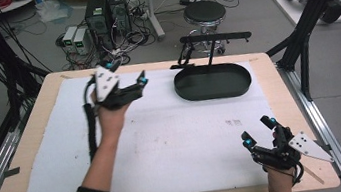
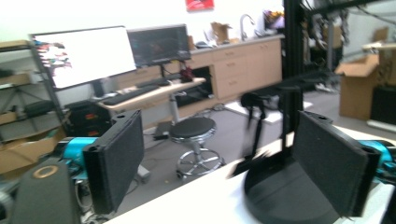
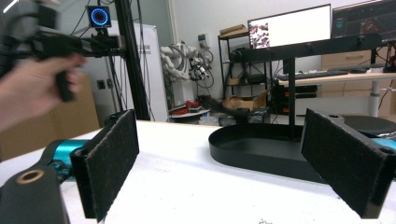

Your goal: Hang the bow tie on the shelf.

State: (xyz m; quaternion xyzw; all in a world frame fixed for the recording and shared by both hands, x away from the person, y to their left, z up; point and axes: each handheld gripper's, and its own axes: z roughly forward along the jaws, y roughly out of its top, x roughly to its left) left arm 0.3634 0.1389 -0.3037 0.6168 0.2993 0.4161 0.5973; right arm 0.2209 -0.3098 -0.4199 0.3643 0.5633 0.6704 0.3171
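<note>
Currently we have both tongs wide open and holding nothing. Our left gripper (image 1: 128, 79) is raised just left of the black oval tray (image 1: 213, 89), pointing toward it; our right gripper (image 1: 259, 132) sits low on the white mat (image 1: 174, 136), near side of the tray, well apart from it. Tray looks empty, with a black T-stand (image 1: 209, 45) rising behind it. Judging by that, nothing is done yet; all handling remains.
</note>
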